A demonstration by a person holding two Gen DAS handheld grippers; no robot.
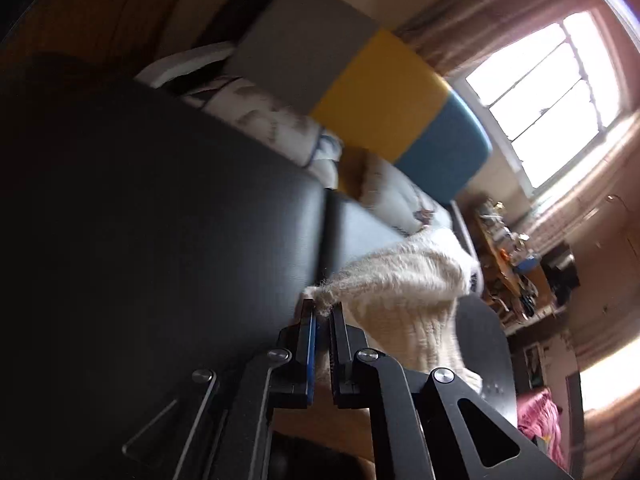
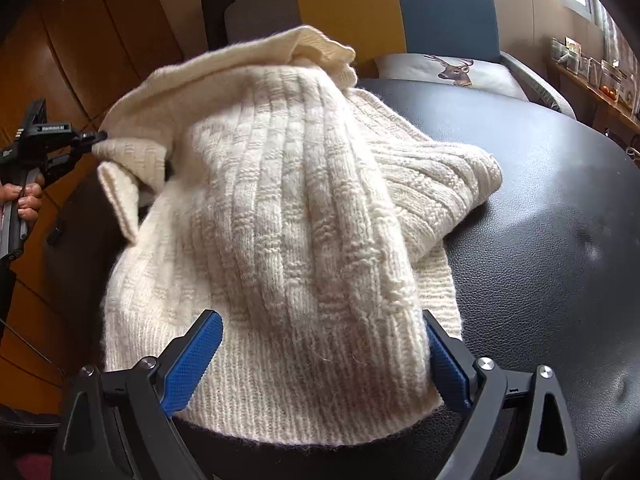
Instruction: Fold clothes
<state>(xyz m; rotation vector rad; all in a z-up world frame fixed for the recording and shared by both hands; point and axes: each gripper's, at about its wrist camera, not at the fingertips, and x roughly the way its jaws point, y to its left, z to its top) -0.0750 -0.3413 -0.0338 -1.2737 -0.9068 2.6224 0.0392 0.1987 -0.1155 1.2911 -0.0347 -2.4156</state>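
A cream knitted sweater (image 2: 288, 184) lies bunched on the black leather table (image 2: 560, 220). In the right wrist view my right gripper (image 2: 320, 316) stands wide open, its blue pads (image 2: 196, 356) on either side of the sweater's near ribbed hem. My left gripper (image 2: 94, 137) is at the far left, held by a hand (image 2: 24, 200), and pinches a folded-over edge of the sweater, lifting it. In the left wrist view the left gripper (image 1: 322, 307) is shut on that cream edge, and the sweater (image 1: 400, 280) trails off to the right over the table (image 1: 160, 220).
Behind the table stands a seat with grey, yellow and blue back panels (image 2: 440, 8) and a deer-print cushion (image 2: 452, 70). Wooden cabinet doors (image 2: 100, 40) fill the left. A cluttered shelf (image 2: 592, 76) runs under the window (image 1: 552, 92) at the right.
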